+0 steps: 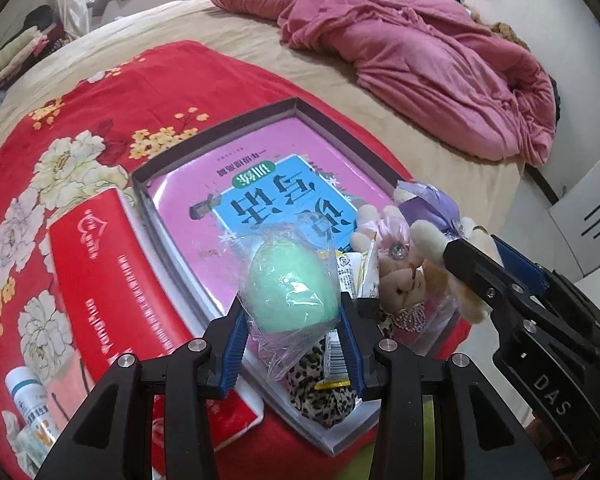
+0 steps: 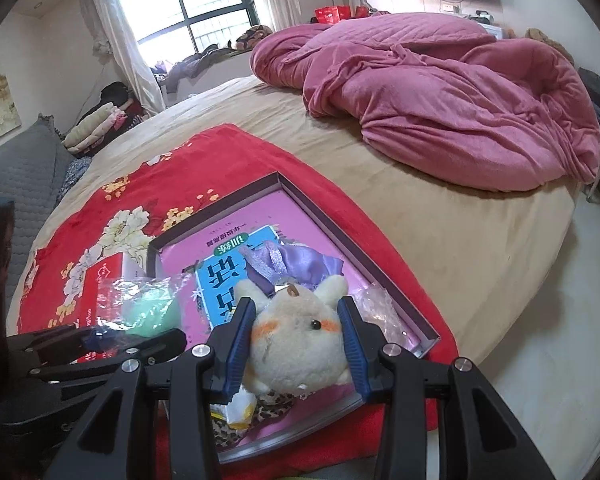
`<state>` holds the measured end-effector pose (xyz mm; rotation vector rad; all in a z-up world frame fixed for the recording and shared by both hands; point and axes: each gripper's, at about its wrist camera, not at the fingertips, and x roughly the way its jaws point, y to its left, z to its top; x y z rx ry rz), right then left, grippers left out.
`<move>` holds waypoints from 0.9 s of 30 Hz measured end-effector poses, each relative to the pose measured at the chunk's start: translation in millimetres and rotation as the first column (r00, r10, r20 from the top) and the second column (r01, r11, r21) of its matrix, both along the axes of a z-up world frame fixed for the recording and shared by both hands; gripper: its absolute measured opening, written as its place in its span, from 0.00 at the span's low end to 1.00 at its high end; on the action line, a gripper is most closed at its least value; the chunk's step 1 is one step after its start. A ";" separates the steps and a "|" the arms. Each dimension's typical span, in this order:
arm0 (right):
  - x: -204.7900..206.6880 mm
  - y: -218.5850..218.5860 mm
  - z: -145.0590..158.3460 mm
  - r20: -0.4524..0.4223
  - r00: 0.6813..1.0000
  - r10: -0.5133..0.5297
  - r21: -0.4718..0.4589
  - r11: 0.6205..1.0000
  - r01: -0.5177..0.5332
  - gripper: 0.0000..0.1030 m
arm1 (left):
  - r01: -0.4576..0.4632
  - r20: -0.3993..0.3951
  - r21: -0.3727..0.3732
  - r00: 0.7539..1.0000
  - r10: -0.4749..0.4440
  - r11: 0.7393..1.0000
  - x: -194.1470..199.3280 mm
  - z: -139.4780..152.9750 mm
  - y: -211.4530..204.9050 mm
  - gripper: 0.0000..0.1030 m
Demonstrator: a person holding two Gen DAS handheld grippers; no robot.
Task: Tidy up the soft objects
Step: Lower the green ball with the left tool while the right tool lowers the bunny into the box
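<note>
My left gripper [image 1: 292, 316] is shut on a green egg-shaped sponge in clear plastic wrap [image 1: 292, 288], held above the near end of a shallow box [image 1: 300, 105]. My right gripper [image 2: 296, 332] is shut on a cream plush animal with orange cheeks and a purple satin dress [image 2: 300, 344], also over the box [image 2: 278, 178]. In the left wrist view the right gripper [image 1: 480, 268] holds that plush [image 1: 432, 240] at the right. A small bear plush [image 1: 400, 284] and a leopard-print soft item [image 1: 324, 392] lie in the box's near end.
The box holds a pink and blue book [image 1: 268, 200] and snack packets [image 1: 360, 276]. It rests on a red floral blanket [image 1: 60, 128] on the bed. A red carton [image 1: 112, 280] and a small bottle [image 1: 28, 400] lie left. A pink duvet [image 1: 420, 48] is heaped behind.
</note>
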<state>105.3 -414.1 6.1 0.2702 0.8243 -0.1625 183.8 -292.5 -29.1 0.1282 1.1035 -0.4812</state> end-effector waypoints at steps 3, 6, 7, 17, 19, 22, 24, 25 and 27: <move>2.1 -2.2 -4.7 -0.007 1.000 -0.002 0.010 1.000 0.002 0.41 | 0.013 -0.012 0.010 1.000 -0.012 1.000 2.2 -6.5 -5.8 0.42; 3.9 -2.7 -8.1 -0.012 1.000 0.003 0.021 1.000 -0.003 0.41 | 0.024 -0.024 0.014 0.999 -0.023 1.000 3.5 -12.3 -9.6 0.42; 4.6 -2.3 -9.2 -0.013 1.000 0.008 0.019 1.000 -0.007 0.41 | 0.027 -0.024 0.017 0.999 -0.027 0.999 3.6 -13.7 -10.7 0.42; 11.7 1.0 -18.6 -0.035 0.999 0.030 0.017 0.999 -0.030 0.41 | 0.034 -0.034 0.021 0.999 -0.034 0.999 4.9 -22.0 -10.9 0.42; 14.6 1.9 -19.5 -0.039 0.999 0.035 0.021 0.999 -0.035 0.41 | 0.034 -0.032 0.026 0.999 -0.033 0.999 4.9 -23.0 -10.7 0.42; 18.9 4.2 -22.5 -0.046 0.998 0.047 0.030 0.999 -0.045 0.41 | 0.034 -0.032 0.029 0.999 -0.033 0.999 5.3 -24.4 -9.8 0.42; 20.7 4.5 -25.4 -0.051 0.997 0.050 0.044 0.998 -0.048 0.41 | 0.041 -0.029 0.034 0.999 -0.040 0.999 4.5 -24.8 -10.2 0.42; 22.1 3.6 -27.4 -0.058 0.997 0.049 0.053 0.998 -0.046 0.41 | 0.042 -0.028 0.036 0.999 -0.041 0.998 4.2 -25.0 -10.4 0.42; 24.0 2.2 -30.7 -0.064 0.997 0.050 0.068 0.997 -0.046 0.41 | 0.045 -0.027 0.037 0.999 -0.044 0.998 4.4 -25.0 -10.6 0.42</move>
